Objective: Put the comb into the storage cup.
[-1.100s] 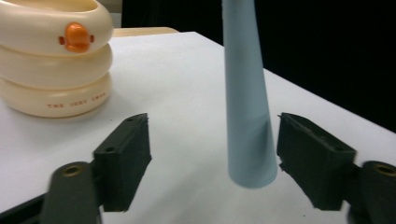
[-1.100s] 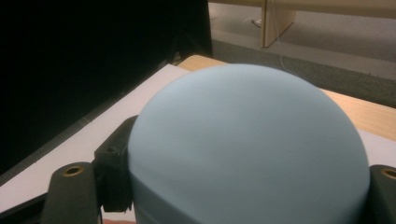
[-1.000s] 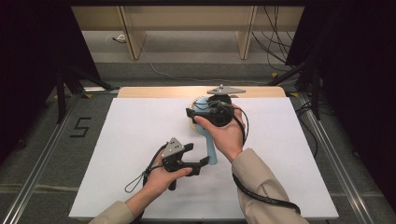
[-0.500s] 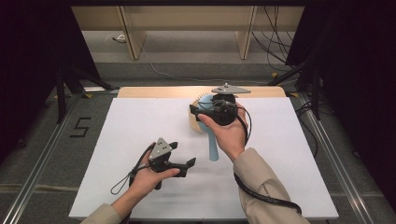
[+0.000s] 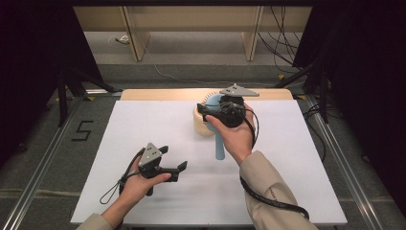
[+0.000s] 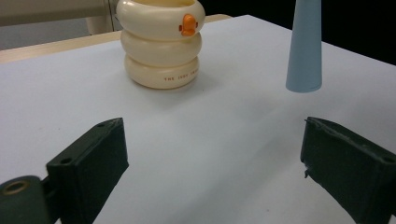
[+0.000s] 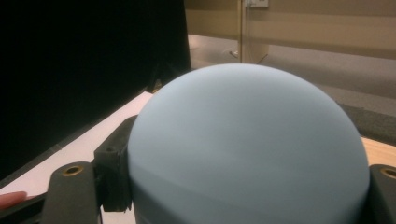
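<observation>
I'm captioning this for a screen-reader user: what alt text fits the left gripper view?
Two open black jaws frame a white table. Beyond them stands a cream ringed cup with an orange knob, and to its right a pale blue tapered handle.

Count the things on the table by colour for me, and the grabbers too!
Cream: 1, the ringed cup.
Light blue: 1, the hairbrush.
Black: 2, the left gripper and the right gripper.
Total: 4.

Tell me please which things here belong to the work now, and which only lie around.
In the work:
- blue brush, clamped by its head in the right tongs
- cream ringed cup, beside the brush

Lying around:
- left tongs, open, holding nothing
- cables on the floor behind the table
</observation>
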The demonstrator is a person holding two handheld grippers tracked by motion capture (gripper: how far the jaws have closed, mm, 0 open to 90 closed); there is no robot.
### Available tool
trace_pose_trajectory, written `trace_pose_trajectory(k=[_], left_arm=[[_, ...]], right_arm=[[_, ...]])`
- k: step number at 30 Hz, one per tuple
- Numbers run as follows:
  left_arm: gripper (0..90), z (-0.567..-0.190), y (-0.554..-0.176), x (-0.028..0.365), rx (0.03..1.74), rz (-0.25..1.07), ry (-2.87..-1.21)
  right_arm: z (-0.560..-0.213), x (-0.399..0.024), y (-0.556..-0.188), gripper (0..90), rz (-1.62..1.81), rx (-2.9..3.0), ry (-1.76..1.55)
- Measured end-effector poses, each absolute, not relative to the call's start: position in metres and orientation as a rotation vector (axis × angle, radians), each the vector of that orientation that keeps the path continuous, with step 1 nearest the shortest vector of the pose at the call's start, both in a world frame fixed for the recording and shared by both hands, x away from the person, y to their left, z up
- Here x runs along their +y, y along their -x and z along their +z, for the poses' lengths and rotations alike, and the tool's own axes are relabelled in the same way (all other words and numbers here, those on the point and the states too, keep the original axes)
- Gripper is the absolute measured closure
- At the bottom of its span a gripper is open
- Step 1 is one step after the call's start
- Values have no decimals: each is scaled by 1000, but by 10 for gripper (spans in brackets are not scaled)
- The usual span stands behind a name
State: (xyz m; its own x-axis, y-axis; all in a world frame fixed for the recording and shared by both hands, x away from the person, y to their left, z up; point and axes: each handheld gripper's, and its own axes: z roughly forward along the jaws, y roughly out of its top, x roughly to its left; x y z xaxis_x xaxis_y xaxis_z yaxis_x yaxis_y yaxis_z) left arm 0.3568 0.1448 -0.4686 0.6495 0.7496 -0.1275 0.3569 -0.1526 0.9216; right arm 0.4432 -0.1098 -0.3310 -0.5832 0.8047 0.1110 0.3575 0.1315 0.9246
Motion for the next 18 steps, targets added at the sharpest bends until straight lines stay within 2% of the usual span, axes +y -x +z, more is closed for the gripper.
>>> trace_pose_trajectory(k=[18], left_arm=[[71, -470, -356, 171, 924, 522, -1741]], right_arm=[[-326, -114, -449, 257, 1468, 1904, -1076]])
